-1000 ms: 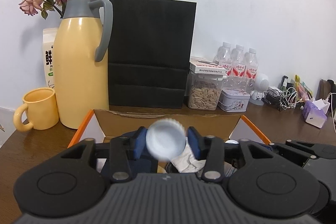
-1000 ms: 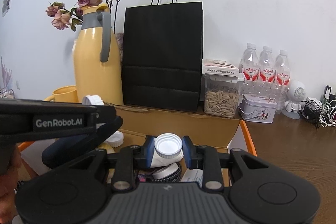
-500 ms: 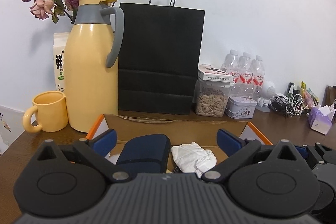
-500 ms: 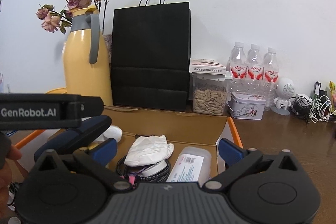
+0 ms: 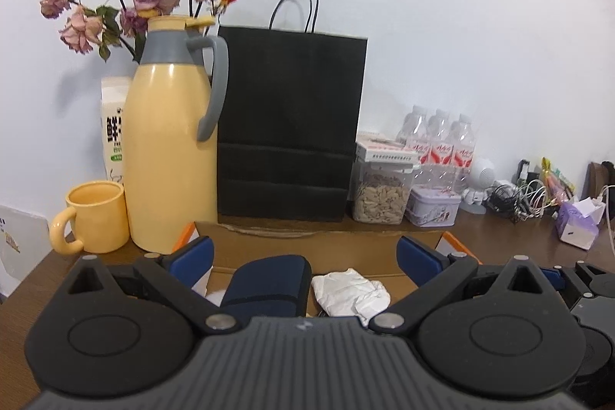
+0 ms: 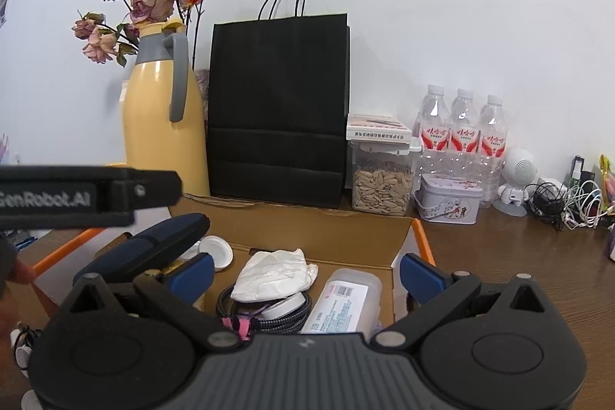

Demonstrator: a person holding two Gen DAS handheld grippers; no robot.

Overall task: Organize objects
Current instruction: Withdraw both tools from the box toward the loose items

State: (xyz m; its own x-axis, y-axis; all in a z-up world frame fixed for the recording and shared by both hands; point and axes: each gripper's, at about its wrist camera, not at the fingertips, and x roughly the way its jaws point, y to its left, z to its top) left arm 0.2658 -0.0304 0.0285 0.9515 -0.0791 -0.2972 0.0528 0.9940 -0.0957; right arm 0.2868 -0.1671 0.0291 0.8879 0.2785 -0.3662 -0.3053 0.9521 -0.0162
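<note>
Open brown cardboard box (image 6: 315,229) already holds white cap, tissue, cable, bottle; both grippers' fingers wide, empty; remaining items unclear.

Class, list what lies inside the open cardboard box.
Inside the cardboard box: a crumpled white tissue, a labelled plastic bottle, a braided cable coil, a white cap. Anything beneath them is covered.

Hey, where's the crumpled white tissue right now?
In the right wrist view, the crumpled tissue lies inside the cardboard box, on a coiled cable, with a white plastic bottle lying to its right.
</note>
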